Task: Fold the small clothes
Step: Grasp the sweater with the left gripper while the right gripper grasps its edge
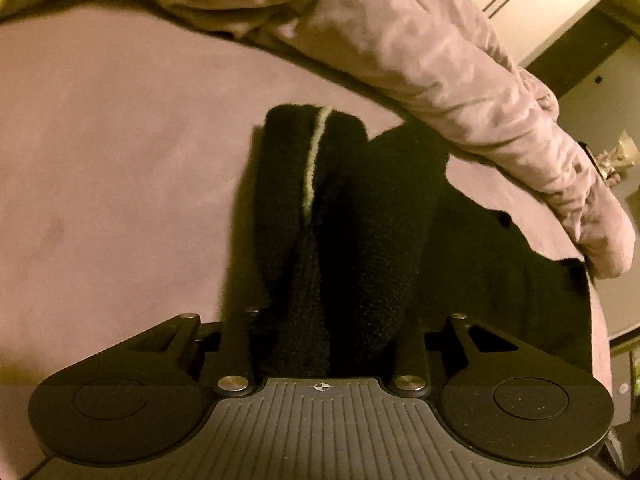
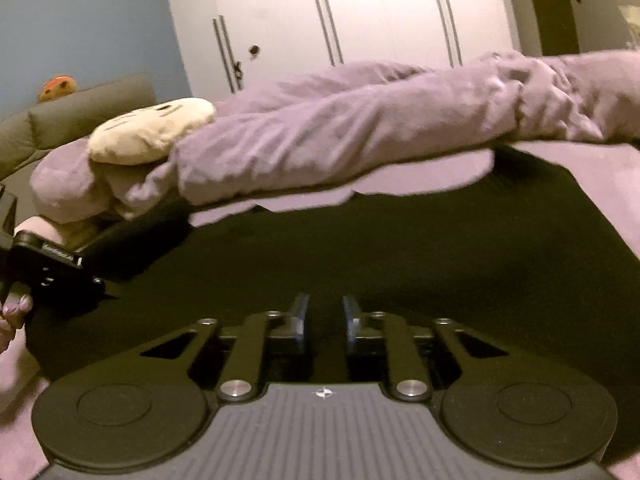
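Note:
A black fleece garment [image 1: 352, 216] with a pale seam line lies on the pink bed sheet [image 1: 120, 160]. My left gripper [image 1: 332, 320] is shut on a bunched fold of it, and the cloth hides the fingertips. In the right wrist view the same garment [image 2: 400, 240] spreads flat and wide across the bed. My right gripper [image 2: 325, 312] hovers low over its near edge, fingers a little apart with nothing between them. The left gripper [image 2: 52, 268] shows at the far left of that view, held by a hand.
A rolled pink duvet [image 1: 420, 60] [image 2: 360, 132] lies along the far side of the garment. A cream plush toy [image 2: 156, 128] rests at its left end. White wardrobe doors [image 2: 360, 12] and a grey headboard [image 2: 88, 108] stand behind. The bed edge [image 1: 600, 320] drops off at right.

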Available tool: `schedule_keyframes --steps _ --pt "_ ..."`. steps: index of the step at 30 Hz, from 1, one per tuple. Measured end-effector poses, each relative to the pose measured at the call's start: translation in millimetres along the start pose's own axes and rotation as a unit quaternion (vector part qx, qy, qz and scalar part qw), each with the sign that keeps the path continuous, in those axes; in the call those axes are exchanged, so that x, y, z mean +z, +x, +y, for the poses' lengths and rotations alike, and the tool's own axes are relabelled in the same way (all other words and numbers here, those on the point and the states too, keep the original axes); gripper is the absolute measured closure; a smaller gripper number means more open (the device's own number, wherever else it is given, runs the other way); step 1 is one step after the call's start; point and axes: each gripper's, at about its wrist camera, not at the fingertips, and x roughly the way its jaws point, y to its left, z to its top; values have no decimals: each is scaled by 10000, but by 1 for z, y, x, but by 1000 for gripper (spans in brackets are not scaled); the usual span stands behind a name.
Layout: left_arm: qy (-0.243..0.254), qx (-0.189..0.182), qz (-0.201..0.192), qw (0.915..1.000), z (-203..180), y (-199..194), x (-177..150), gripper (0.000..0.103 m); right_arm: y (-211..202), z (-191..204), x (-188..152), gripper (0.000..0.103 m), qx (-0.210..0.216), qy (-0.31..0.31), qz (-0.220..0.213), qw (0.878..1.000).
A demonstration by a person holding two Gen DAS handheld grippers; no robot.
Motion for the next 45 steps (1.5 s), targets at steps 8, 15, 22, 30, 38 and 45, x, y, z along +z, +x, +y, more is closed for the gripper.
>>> schedule_keyframes --steps 8,15,22,30,38,45 --pt "215 -310 -456 9982 -39 -34 1 74 28 11 -29 91 -262 -451 598 9968" --pt "629 -548 -620 9946 -133 -47 -9 74 18 3 -26 91 -19 -119 446 9989" --pt "1821 -375 -473 9814 -258 -3 -84 73 -39 -57 -21 88 260 1585 163 9869" --pt "2672 109 -608 9617 -297 34 -159 30 -83 -136 -18 70 356 2526 169 9668" --pt "1647 -473 -762 9823 -232 -58 -168 11 -83 -137 0 37 1016 2880 57 9522" --pt "403 54 -655 9970 -142 -85 -179 7 -29 -116 34 20 749 2752 803 9551"
